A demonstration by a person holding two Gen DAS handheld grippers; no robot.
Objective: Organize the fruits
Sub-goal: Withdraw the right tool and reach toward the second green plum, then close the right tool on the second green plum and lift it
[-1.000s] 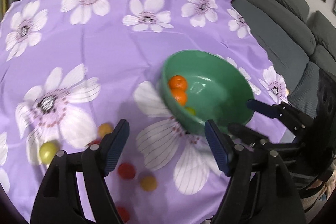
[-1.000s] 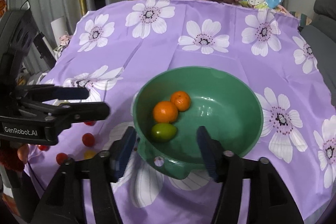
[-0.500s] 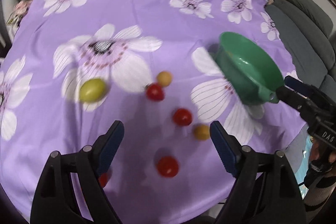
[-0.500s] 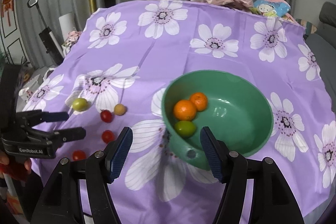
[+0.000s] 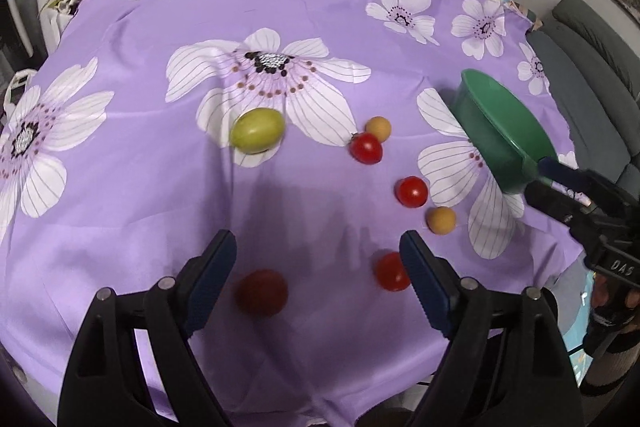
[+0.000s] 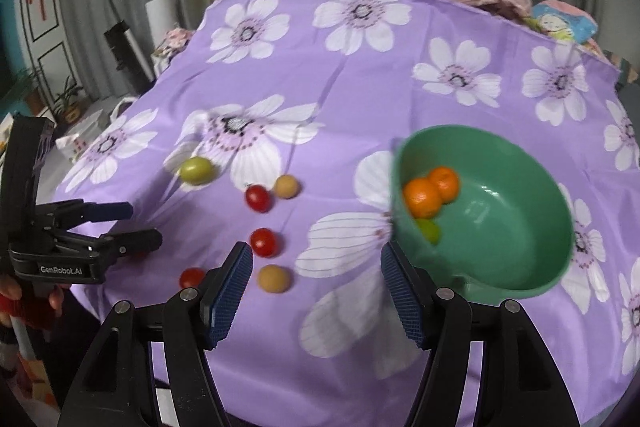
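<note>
- left gripper [image 5: 316,243]: fingers released and spread wide, grasping nothing; a blurred red tomato [image 5: 262,291] lies on the cloth between them, untouched
- right gripper [image 6: 317,253]: fingers parted about halfway, clamping nothing; only purple tablecloth [image 5: 120,187] with white flowers shows between them
- a 2nd red cherry tomato [image 5: 392,271] sits just beside the left gripper's right finger; past it lie a small yellow-orange fruit [image 5: 441,220] and a 3rd red tomato [image 5: 411,191]
- farther on, a 4th red tomato [image 5: 366,147] touches another yellow-orange fruit [image 5: 378,128]; a smooth oval green fruit [image 5: 258,129] lies apart from them on a large flower
- green plastic bowl [image 6: 520,227]: right of the loose fruit, blurred and tilted; its holed tab is just behind the right gripper's right finger, and contact cannot be told
- inside the bowl, against its left wall: 2 glossy oranges [image 6: 422,197] touching each other, with 1 green fruit [image 6: 428,230] below them
- writing: "GenRobot.AI" [image 6: 60,270] on the left gripper's body; "DAS" [image 5: 620,265] on the right gripper's body
- at the table's far edge: a cartoon-printed packet [image 6: 560,23]
</note>
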